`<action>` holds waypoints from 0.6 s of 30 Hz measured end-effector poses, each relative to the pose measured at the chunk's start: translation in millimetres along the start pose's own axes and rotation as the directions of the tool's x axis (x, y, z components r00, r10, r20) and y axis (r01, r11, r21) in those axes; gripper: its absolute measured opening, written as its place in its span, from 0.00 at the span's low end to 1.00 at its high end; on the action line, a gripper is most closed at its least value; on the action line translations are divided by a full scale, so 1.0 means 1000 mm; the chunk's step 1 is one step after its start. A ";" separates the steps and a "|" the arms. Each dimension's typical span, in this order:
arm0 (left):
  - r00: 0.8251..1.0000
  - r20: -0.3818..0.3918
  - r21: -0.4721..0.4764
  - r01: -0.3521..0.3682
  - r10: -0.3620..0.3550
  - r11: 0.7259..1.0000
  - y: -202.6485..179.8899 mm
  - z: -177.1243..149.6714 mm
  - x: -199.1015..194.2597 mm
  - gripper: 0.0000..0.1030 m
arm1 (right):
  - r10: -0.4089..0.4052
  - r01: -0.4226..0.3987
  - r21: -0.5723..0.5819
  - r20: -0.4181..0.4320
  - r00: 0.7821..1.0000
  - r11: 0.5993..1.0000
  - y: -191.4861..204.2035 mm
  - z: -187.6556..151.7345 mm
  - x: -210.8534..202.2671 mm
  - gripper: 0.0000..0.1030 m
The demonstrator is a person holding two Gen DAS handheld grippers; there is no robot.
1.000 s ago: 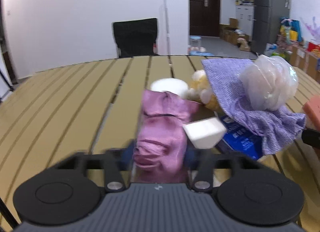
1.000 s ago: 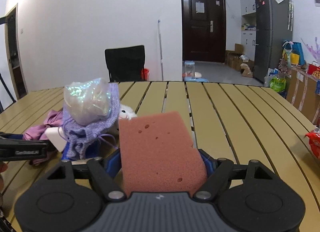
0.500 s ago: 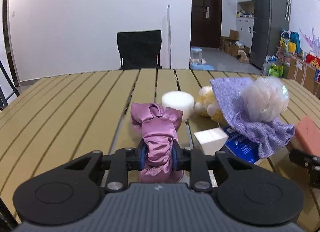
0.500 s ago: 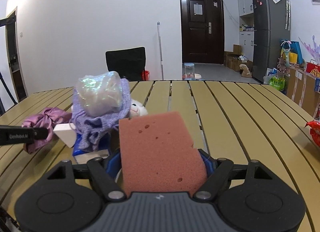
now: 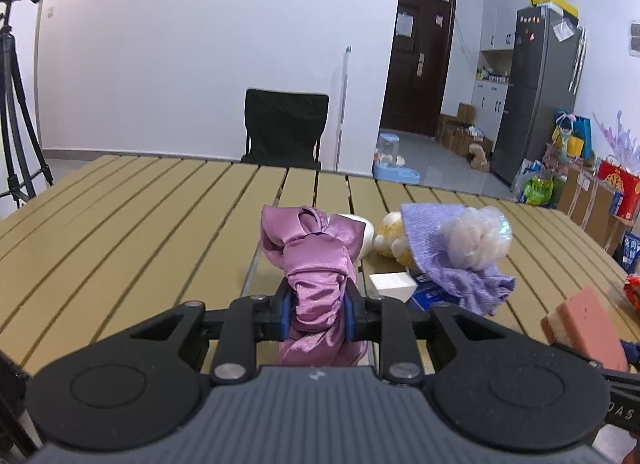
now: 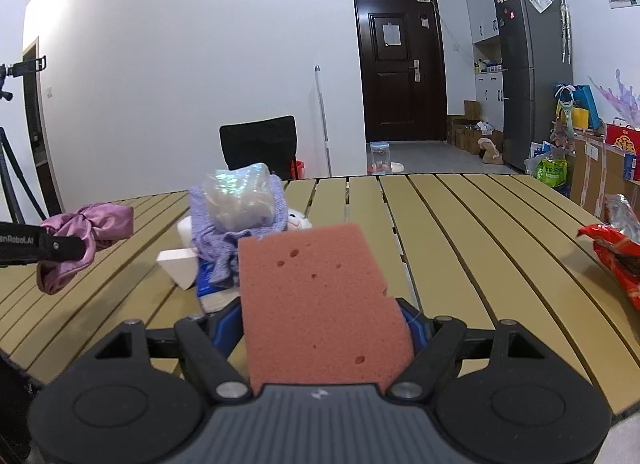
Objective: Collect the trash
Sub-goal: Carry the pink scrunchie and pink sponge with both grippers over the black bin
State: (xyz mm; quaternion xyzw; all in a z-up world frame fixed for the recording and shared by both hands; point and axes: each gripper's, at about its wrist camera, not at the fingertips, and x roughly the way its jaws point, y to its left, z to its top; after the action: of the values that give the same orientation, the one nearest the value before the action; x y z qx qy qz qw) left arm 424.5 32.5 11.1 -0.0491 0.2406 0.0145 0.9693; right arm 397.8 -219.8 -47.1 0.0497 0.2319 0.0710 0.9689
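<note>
The left gripper (image 5: 317,310) is clamped on a pink satin cloth (image 5: 316,264); the two pads squeeze its middle and the cloth hangs clear above the table (image 5: 120,232). In the right wrist view the same cloth (image 6: 86,230) shows at the left edge, held in the air by the black finger. The right gripper (image 6: 326,328) holds a pink sponge (image 6: 320,300), its jaws standing wide on both sides of the sponge and pressing on it. The sponge stands upright and is also off the table.

Just behind the grippers a small pile is left on the table: a white block (image 5: 392,284), a blue pack (image 5: 434,292) partly under a purple knitted cloth (image 5: 460,264), and a clear bag (image 5: 476,240) with something white inside, which rests on top of that cloth. Behind the cloth there is a yellow and white soft toy (image 5: 390,240) and a round white thing (image 5: 366,234). At the right edge of the table lies a red snack wrapper (image 6: 616,256), well apart from the pile.

No bin or bag for the trash is visible in either view. So I judge the task is at an early stage: two things are picked up but not yet put away, and most of the pile and the wrapper are still to collect.
</note>
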 end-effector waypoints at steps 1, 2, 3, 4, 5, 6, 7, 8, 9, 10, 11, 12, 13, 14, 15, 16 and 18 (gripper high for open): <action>1.000 0.010 0.002 0.002 -0.002 1.000 0.000 -0.001 -0.008 0.23 | 0.003 -0.003 0.002 0.002 1.000 1.000 0.000 -0.001 -0.005 0.74; 1.000 0.019 0.005 0.004 -0.004 1.000 -0.002 -0.003 -0.015 0.23 | 0.006 -0.006 0.002 0.003 1.000 1.000 0.001 -0.002 -0.009 0.74; 1.000 0.026 0.006 0.006 -0.006 1.000 -0.003 -0.005 -0.022 0.23 | 0.009 -0.009 0.004 0.004 1.000 1.000 0.001 -0.004 -0.014 0.74; 0.999 0.031 0.004 0.010 -0.010 1.000 -0.004 -0.007 -0.030 0.23 | 0.010 -0.010 0.005 0.005 1.000 1.000 0.001 -0.005 -0.019 0.74; 0.999 0.033 0.003 0.015 -0.015 1.000 -0.005 -0.010 -0.038 0.23 | 0.012 -0.012 0.007 0.005 1.000 1.000 0.001 -0.007 -0.024 0.74; 0.999 0.034 0.004 0.017 -0.017 1.000 -0.007 -0.012 -0.045 0.23 | 0.014 -0.014 0.010 0.005 1.000 1.000 0.002 -0.008 -0.028 0.74; 0.999 0.036 0.008 0.020 -0.020 1.000 -0.009 -0.013 -0.051 0.23 | 0.016 -0.016 0.012 0.003 1.000 1.000 0.002 -0.010 -0.034 0.74; 0.999 0.040 0.012 0.023 -0.023 1.000 -0.011 -0.015 -0.057 0.23 | 0.018 -0.018 0.013 0.001 1.000 1.000 0.002 -0.012 -0.039 0.74; 0.999 0.043 0.015 0.026 -0.027 1.000 -0.013 -0.018 -0.065 0.23 | 0.019 -0.019 0.012 0.000 1.000 1.000 0.003 -0.014 -0.044 0.74; 0.999 0.046 0.016 0.030 -0.030 0.999 -0.013 -0.020 -0.071 0.23 | 0.020 -0.020 0.011 -0.001 1.000 1.000 0.004 -0.016 -0.049 0.74; 0.998 0.048 0.016 0.034 -0.035 0.999 -0.014 -0.022 -0.078 0.23 | 0.021 -0.021 0.008 -0.001 1.000 1.000 0.004 -0.018 -0.054 0.74; 0.998 0.049 0.015 0.038 -0.038 0.999 -0.014 -0.025 -0.085 0.23 | 0.021 -0.021 0.005 -0.001 1.000 1.000 0.005 -0.019 -0.059 0.74; 0.998 0.048 0.014 0.040 -0.041 0.999 -0.015 -0.028 -0.091 0.23 | 0.022 -0.022 0.002 -0.001 1.000 1.000 0.005 -0.022 -0.065 0.74; 0.998 0.048 0.013 0.043 -0.044 0.999 -0.015 -0.031 -0.097 0.23 | 0.023 -0.023 0.000 -0.002 1.000 1.000 0.006 -0.024 -0.072 0.74; 0.998 0.047 0.011 0.046 -0.047 0.999 -0.015 -0.035 -0.104 0.23 | 0.023 -0.023 -0.001 -0.002 1.000 1.000 0.006 -0.027 -0.076 0.74; 0.998 0.046 0.011 0.048 -0.048 0.999 -0.016 -0.038 -0.111 0.23 | 0.024 -0.024 -0.002 -0.003 1.000 1.000 0.006 -0.029 -0.082 0.74; 0.998 0.045 0.020 0.051 -0.051 0.999 -0.017 -0.045 -0.124 0.23 | 0.026 -0.026 -0.006 -0.006 1.000 1.000 0.006 -0.033 -0.094 0.74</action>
State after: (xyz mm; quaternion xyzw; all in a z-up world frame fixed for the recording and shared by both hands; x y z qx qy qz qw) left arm 295.0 10.1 31.0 -0.0455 0.2174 -0.0115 0.9749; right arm 299.6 -226.7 -33.9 0.0495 0.2341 0.0843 0.9673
